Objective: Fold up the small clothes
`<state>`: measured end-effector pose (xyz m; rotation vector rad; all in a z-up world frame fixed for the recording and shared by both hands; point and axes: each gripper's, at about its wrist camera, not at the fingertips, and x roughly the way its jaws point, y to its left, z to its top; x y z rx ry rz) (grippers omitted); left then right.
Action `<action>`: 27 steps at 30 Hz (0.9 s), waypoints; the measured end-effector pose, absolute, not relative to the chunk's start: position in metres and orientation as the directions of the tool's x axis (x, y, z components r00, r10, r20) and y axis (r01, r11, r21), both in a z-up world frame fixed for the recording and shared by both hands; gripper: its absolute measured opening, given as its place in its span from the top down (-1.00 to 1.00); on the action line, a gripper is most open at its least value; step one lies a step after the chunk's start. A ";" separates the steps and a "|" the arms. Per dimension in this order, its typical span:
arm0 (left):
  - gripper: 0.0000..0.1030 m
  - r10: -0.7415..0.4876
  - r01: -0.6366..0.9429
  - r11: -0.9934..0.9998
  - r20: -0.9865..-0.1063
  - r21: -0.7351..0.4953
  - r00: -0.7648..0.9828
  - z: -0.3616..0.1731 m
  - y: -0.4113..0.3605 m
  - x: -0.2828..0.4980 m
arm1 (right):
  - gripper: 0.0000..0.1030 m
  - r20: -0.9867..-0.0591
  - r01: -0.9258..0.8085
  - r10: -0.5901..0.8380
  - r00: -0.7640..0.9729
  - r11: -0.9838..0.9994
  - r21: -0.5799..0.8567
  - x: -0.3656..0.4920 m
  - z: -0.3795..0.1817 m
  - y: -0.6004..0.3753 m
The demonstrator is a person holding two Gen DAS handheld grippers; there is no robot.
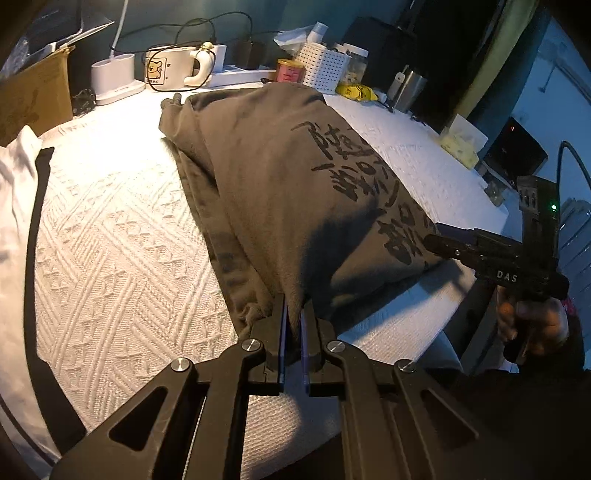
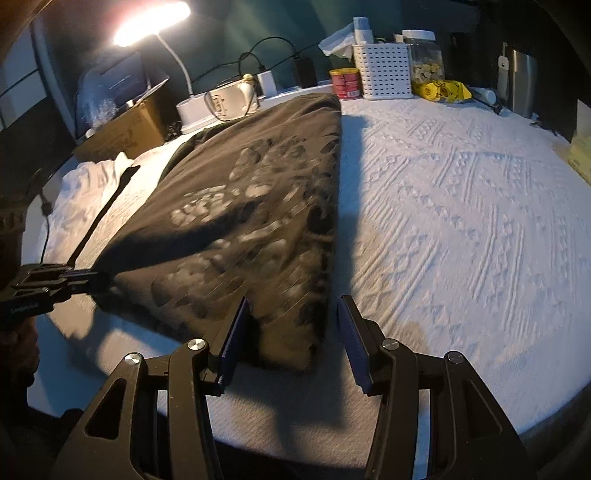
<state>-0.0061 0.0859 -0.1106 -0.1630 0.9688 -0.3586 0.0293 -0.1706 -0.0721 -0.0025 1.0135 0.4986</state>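
Observation:
A dark grey garment [image 1: 280, 177] with black printed characters lies folded lengthwise on the white textured tablecloth [image 1: 122, 240]. My left gripper [image 1: 294, 302] is shut on its near left corner, and the cloth bunches up between the pads. In the right wrist view the same garment [image 2: 258, 184] runs away from me. My right gripper [image 2: 293, 301] stands open with the near right corner between its fingers; the right pad is clear of the cloth. Each gripper shows in the other's view: the right gripper [image 1: 437, 236] and the left gripper [image 2: 96, 282].
A white garment with a black stripe [image 1: 14, 206] lies at the left. Along the back stand a lit desk lamp [image 2: 151, 22], a mug [image 1: 166, 72], a red can [image 2: 344, 83], a white basket [image 2: 382, 70], a jar [image 2: 424, 55], a yellow packet [image 2: 441, 90] and a cardboard box [image 1: 35, 96]. A hand [image 1: 532, 321] holds the right gripper.

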 end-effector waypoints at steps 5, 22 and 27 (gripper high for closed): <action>0.91 -0.370 0.222 0.929 -0.776 -0.297 0.510 -0.112 0.082 -0.007 | 0.78 -0.805 -0.405 0.431 0.408 0.876 0.263 0.034 -0.074 -0.176; 0.89 -0.397 0.258 0.916 -0.784 -0.306 0.477 -0.115 0.053 -0.019 | 0.85 -0.816 -0.379 0.370 0.444 0.903 0.203 0.000 -0.060 -0.205; 0.86 -0.366 0.260 0.928 -0.787 -0.268 0.497 -0.114 0.047 -0.024 | 0.85 -0.818 -0.367 0.368 0.441 0.906 0.210 -0.009 -0.065 -0.207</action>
